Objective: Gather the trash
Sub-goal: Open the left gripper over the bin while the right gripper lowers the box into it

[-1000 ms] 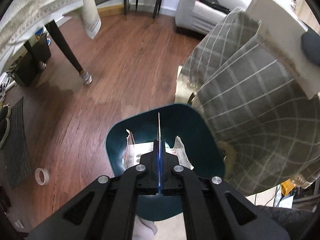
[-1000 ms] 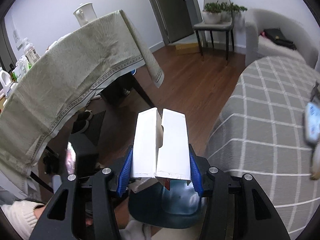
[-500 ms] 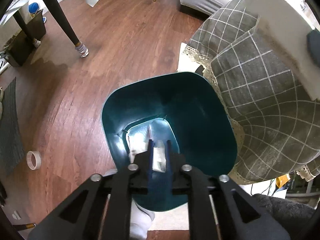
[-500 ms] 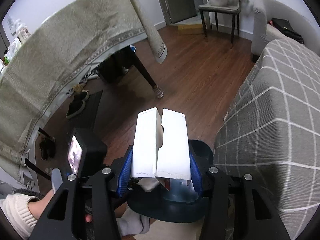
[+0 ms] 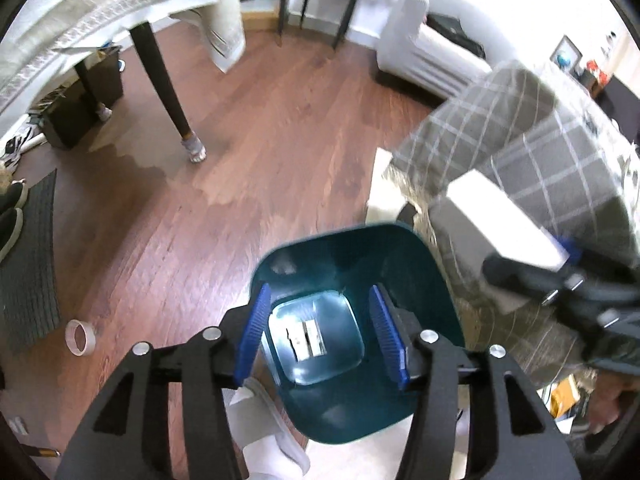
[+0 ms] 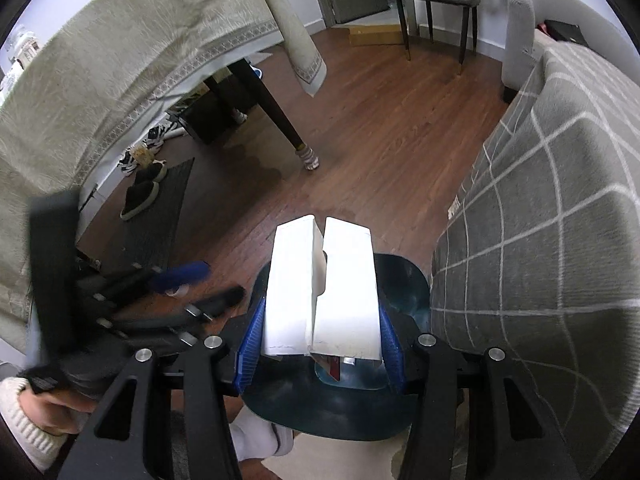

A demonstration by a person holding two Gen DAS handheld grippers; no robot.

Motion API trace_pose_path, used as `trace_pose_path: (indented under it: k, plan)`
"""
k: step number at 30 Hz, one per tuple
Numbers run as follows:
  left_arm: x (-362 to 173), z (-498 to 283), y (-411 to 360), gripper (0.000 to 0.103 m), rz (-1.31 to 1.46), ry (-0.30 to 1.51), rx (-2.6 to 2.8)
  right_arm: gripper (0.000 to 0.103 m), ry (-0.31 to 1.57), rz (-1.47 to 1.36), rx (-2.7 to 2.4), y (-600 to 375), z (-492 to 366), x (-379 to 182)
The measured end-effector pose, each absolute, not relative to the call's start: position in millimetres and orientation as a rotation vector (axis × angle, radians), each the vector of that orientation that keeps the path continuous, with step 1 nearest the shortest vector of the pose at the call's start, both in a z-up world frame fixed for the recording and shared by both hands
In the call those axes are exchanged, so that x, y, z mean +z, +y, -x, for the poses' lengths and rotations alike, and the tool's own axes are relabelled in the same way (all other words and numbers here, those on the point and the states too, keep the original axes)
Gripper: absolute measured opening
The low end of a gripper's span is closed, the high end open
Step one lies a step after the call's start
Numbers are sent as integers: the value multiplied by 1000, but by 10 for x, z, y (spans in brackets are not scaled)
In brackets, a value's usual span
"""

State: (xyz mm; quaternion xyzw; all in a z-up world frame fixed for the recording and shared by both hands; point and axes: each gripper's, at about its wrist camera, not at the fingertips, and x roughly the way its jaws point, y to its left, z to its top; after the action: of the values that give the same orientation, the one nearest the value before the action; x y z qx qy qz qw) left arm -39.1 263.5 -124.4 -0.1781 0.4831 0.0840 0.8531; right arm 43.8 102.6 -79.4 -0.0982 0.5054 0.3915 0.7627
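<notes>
A teal waste bin (image 5: 424, 280) stands on the floor beside the sofa. My left gripper (image 5: 320, 296) hovers over its mouth, jaws opening with nothing between them. A torn white paper wrapper (image 5: 306, 334) lies on the bin's bottom. My right gripper (image 6: 322, 310) is shut on a white cardboard box (image 6: 344, 280), held tilted just above the bin (image 6: 400, 280). The left wrist view shows that box (image 5: 504, 224) at the right, above the bin's edge. The left gripper (image 6: 184, 276) appears blurred at the left of the right wrist view.
A grey checked blanket (image 6: 540, 220) covers the sofa right of the bin. A cloth-draped table (image 6: 140, 60) with a dark leg (image 5: 168, 92) stands to the left. A tape roll (image 5: 80, 337) lies on the wood floor. Slippers on a dark mat (image 6: 156, 208). A socked foot (image 5: 264, 428) is by the bin.
The left gripper's jaws opened and let go of the paper wrapper, which now lies at the bottom of the bin. The right gripper sank toward the bin with the box.
</notes>
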Motion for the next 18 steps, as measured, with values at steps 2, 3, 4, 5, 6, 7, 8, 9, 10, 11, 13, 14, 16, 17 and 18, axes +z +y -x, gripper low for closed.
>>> trace_pose_path:
  k: [2, 3, 4, 5, 6, 7, 8, 9, 10, 11, 13, 14, 16, 17, 18]
  plan:
    - [-1151, 406, 2701, 57, 390, 984, 190, 52, 1119, 213, 842, 1027, -454, -885]
    - [-1098, 416, 2726, 56, 391, 967, 199, 52, 1127, 217, 840, 1030, -457, -919]
    - [-1058, 419, 2735, 55, 389, 956, 202, 52, 1136, 226, 837, 1050, -451, -962]
    - [-996, 420, 2741, 53, 382, 939, 204, 52, 1141, 232, 835, 1059, -447, -987]
    - [-949, 423, 2744, 52, 374, 926, 209, 52, 1146, 236, 833, 1066, -442, -1017]
    - [-898, 423, 2744, 51, 365, 911, 214, 52, 1151, 241, 831, 1073, -437, -1050]
    - [-837, 418, 2741, 49, 359, 894, 212, 52, 1160, 248, 827, 1090, -434, -1097]
    - [-771, 408, 2727, 46, 353, 880, 204, 52, 1169, 255, 824, 1100, -430, -1143]
    - [-734, 402, 2723, 44, 348, 871, 198, 52, 1175, 260, 821, 1104, -428, -1175]
    - [-661, 398, 2708, 41, 336, 852, 191, 52, 1184, 269, 816, 1116, -426, -1234]
    - [-542, 393, 2688, 37, 315, 820, 191, 52, 1202, 280, 811, 1119, -419, -1328]
    - [-469, 392, 2675, 33, 310, 803, 187, 52, 1215, 292, 809, 1120, -410, -1395]
    - [-336, 397, 2648, 29, 311, 771, 176, 52, 1234, 321, 799, 1133, -386, -1500]
    - [-299, 402, 2646, 29, 314, 761, 172, 52, 1240, 328, 797, 1128, -381, -1535]
    - [-253, 398, 2633, 27, 320, 751, 169, 52, 1247, 334, 794, 1128, -378, -1569]
